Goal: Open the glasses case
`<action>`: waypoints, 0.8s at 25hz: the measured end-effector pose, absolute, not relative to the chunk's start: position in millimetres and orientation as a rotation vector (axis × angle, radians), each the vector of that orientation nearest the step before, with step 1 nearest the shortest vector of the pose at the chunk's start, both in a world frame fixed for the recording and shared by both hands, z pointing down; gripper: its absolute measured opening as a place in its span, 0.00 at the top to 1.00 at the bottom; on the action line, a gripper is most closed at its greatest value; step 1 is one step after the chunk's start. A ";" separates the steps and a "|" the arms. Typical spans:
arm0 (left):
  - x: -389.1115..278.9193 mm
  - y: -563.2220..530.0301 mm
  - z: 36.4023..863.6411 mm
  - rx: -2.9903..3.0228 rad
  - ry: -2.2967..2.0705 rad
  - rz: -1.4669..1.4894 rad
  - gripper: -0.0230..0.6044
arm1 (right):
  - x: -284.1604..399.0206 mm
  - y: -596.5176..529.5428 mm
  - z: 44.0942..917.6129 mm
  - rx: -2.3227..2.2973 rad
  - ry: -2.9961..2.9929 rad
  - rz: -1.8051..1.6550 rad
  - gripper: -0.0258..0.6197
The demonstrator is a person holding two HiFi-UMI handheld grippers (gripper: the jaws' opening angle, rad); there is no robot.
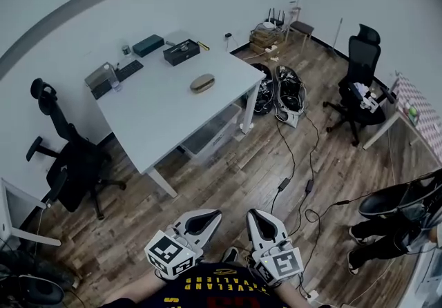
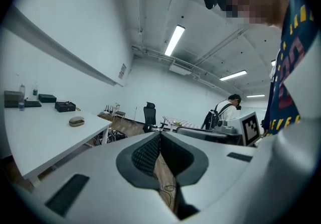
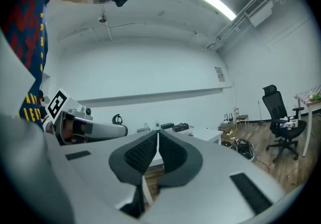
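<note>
Well, nothing's begun: the glasses case (image 1: 202,83) lies closed mid-table (image 1: 159,120), far from the left gripper (image 1: 202,222) and right gripper (image 1: 262,225), both closed and empty.

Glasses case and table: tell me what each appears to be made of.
Glasses case: a tan-brown oval shell with a dull, non-glossy surface, so perhaps leatherette or fabric over a hard body; it is too small to be sure. Table: a flat white top with a smooth, even look, likely laminate or painted board; its legs are white too, material unclear.
</note>
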State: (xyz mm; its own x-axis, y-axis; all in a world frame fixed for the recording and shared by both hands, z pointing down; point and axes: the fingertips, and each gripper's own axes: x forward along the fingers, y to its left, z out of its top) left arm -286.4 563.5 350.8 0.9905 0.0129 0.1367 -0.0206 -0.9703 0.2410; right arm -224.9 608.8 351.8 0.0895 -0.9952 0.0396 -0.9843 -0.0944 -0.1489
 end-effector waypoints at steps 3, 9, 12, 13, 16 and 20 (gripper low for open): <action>-311.4 544.4 354.7 2.882 0.015 0.193 0.94 | -246.5 588.9 353.7 -2.292 2.030 -0.204 0.92; -383.1 480.4 361.6 2.886 0.106 0.168 0.94 | -298.4 533.7 359.1 -2.396 1.876 -0.216 0.92; -426.0 438.2 361.8 2.880 0.123 0.153 0.94 | -327.6 505.1 362.4 -2.475 1.765 -0.251 0.92; -437.4 426.0 362.9 2.880 0.132 0.152 0.94 | -337.3 496.2 363.2 -2.496 1.737 -0.266 0.92; -459.5 398.2 369.6 2.832 0.169 0.159 0.94 | -362.1 474.2 363.8 -2.517 1.671 -0.335 0.92; -462.5 388.8 375.4 2.775 0.237 0.147 0.94 | -376.7 467.7 366.0 -2.583 1.645 -0.367 0.92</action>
State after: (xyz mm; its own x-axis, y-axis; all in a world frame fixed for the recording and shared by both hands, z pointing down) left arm -462.5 388.8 375.4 0.9806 0.1823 0.0726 0.1458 -0.9245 0.3521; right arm -376.7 467.7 366.0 0.4035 -0.8993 0.1685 -0.8857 -0.4301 -0.1747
